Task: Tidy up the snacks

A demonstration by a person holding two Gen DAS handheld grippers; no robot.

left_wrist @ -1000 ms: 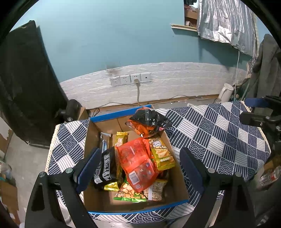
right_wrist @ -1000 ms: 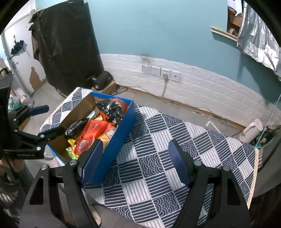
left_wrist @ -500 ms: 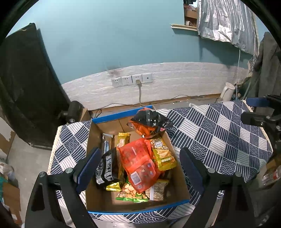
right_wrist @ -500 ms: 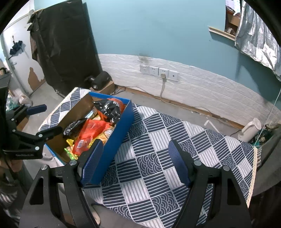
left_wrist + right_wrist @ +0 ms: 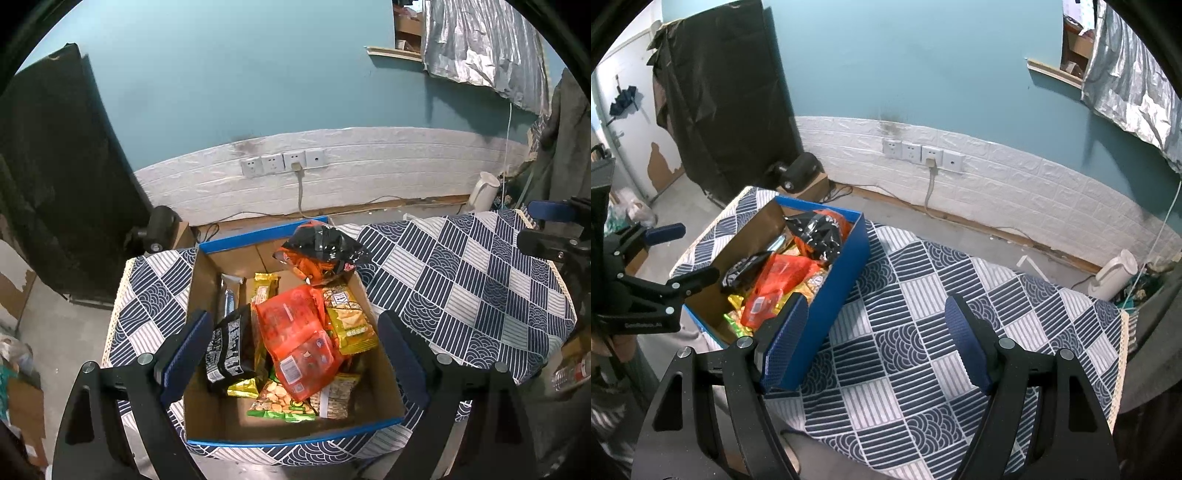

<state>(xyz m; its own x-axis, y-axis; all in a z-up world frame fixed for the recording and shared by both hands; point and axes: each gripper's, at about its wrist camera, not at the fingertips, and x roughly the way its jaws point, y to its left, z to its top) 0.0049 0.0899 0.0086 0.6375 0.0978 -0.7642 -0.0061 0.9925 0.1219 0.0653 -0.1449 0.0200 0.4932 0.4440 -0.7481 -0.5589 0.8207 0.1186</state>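
One box (image 5: 291, 441), roughly eight snack packets (image 5: 299, 332), one tablecloth (image 5: 461, 295), four wall sockets (image 5: 284, 162), one kettle (image 5: 482, 190)

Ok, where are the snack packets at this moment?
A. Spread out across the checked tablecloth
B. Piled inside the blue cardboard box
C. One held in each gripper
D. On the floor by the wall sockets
B: the snack packets lie heaped inside the blue cardboard box; the checked tablecloth beside it carries none, and both grippers are empty.
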